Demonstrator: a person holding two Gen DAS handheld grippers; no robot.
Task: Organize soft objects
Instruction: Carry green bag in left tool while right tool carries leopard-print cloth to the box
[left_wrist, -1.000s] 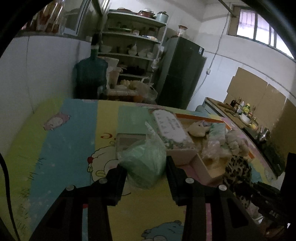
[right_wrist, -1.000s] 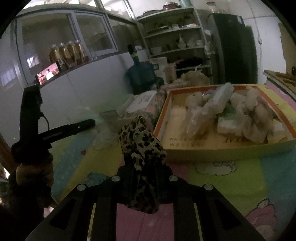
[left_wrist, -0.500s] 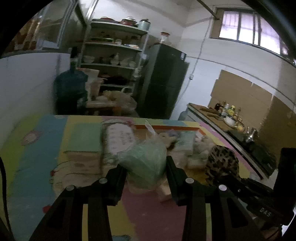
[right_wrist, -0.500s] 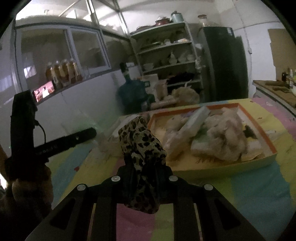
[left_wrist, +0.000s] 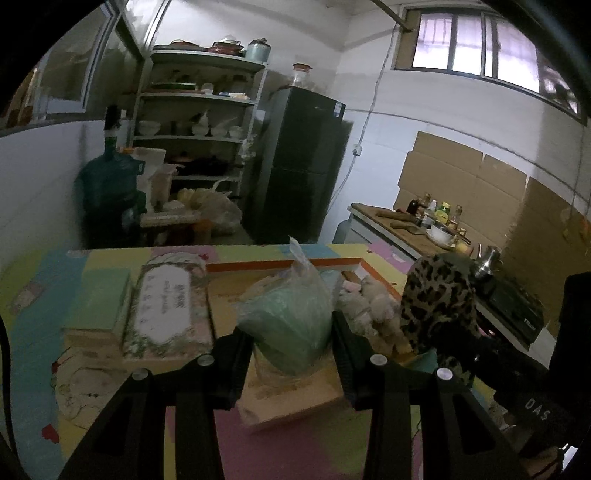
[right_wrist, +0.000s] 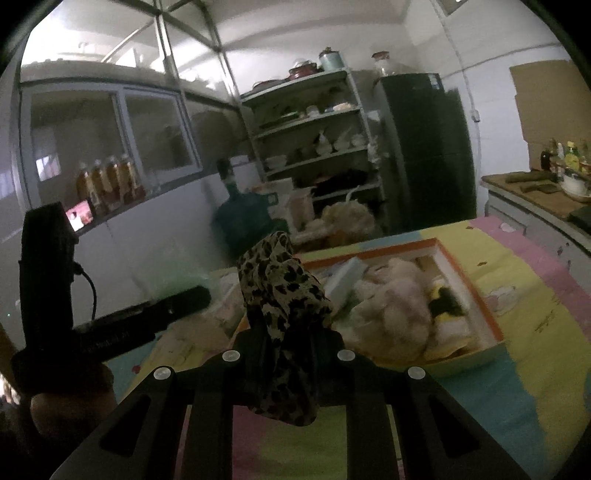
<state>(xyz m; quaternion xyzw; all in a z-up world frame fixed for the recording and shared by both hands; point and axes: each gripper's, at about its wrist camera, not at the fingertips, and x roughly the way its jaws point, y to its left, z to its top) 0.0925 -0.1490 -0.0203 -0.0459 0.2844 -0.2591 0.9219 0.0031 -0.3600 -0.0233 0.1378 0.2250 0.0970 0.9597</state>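
A patchwork pastel mat (left_wrist: 110, 266) covers my table, bearing a shallow orange-rimmed cardboard tray (right_wrist: 476, 306) heaped with fluffy cream plush toys (right_wrist: 399, 302). My left gripper (left_wrist: 291, 343) is clamped on a crinkly clear bag of mint-green fabric (left_wrist: 291, 317) above the tray; my right gripper (right_wrist: 284, 343) pinches limp leopard-print cloth (right_wrist: 284, 291) beside it.

Soft items mid-sort, two held, rest in box

Green soft bundle in clear plastic bag (left_wrist: 291, 325) sat pinched between left claw (left_wrist: 290, 354) fingers, above near edge of orange-rimmed cardboard box (right_wrist: 476, 295). Leopard-print cloth (right_wrist: 284, 314), crumpled and upright, sat clamped in right claw (right_wrist: 286, 354), its lower end hanging under. Box on bench held cream plush toys (right_wrist: 399, 299) and bagged soft items, piled loosely.
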